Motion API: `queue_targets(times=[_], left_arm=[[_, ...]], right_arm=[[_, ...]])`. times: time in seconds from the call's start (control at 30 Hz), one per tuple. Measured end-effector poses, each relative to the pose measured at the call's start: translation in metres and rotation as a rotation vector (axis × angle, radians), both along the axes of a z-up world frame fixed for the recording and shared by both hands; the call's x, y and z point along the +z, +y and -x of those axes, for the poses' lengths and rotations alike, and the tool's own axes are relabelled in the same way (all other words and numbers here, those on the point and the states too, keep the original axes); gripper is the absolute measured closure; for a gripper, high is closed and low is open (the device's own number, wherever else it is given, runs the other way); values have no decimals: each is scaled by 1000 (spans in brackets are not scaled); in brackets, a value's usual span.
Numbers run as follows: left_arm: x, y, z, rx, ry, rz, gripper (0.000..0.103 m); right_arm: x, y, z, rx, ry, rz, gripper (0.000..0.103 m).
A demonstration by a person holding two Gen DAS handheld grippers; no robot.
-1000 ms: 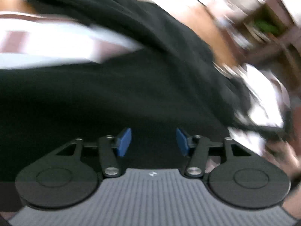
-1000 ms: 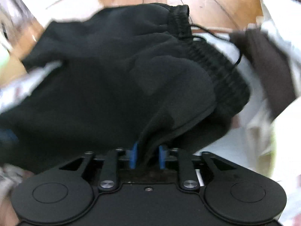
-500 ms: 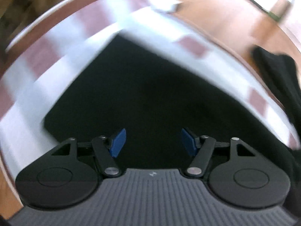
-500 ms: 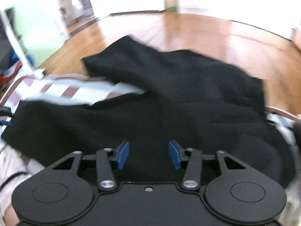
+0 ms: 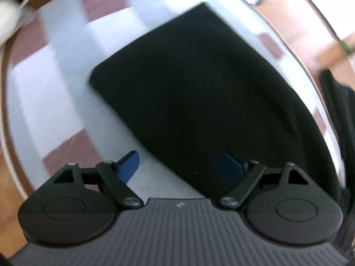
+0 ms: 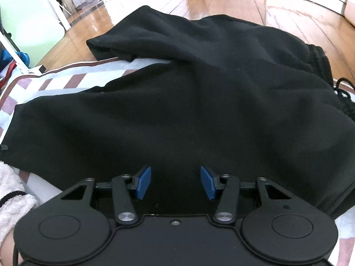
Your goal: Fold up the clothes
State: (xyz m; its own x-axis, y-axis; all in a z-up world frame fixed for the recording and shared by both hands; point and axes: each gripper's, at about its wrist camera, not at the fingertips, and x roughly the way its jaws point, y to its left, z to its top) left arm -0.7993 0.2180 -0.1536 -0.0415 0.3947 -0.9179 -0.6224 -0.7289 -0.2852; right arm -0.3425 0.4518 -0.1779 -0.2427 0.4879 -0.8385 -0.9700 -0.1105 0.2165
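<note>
We note a pair of black sweatpants (image 6: 199, 110) spread across a checked cloth (image 5: 44, 93) of white and reddish-brown squares that covers the tabletop; wooden floor (image 6: 233, 2) shows beyond it. In the right wrist view the garment fills most of the frame, one leg (image 6: 142, 37) lying rumpled toward the far edge, the ribbed waistband (image 6: 319, 59) and its drawstring (image 6: 342, 93) at the right. The right hand-held gripper (image 6: 175, 182) sits over the near fabric with its blue pads (image 6: 143, 182) apart and nothing pinched between them. In the left wrist view, which is blurred, we see the squared end of one trouser leg (image 5: 188, 84) lying flat on the cloth. The left hand-held gripper (image 5: 178, 168) is over the near edge of that leg, its jaws opening wide; one pad (image 5: 128, 166) is over the cloth, the other (image 5: 228, 169) over the black fabric, neither pressing on it. A fuzzy white sleeve (image 6: 13, 195) shows at the lower left of the right wrist view.
</note>
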Motion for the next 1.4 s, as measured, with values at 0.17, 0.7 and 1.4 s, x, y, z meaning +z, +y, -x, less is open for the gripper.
queue_targets(times=[0.17,0.7,1.4], left_arm=[[-4,-9,-5,51,-20,-58,20],[1,14,-28,-76,295,-178,96],[63,2,-41,-98,212,-241,43]], right_arm=[[-7,-5,9,25,-44,14,48],[-18,-8,12,46,-74,48,46],[-2,-20,4,71,46,61,39]])
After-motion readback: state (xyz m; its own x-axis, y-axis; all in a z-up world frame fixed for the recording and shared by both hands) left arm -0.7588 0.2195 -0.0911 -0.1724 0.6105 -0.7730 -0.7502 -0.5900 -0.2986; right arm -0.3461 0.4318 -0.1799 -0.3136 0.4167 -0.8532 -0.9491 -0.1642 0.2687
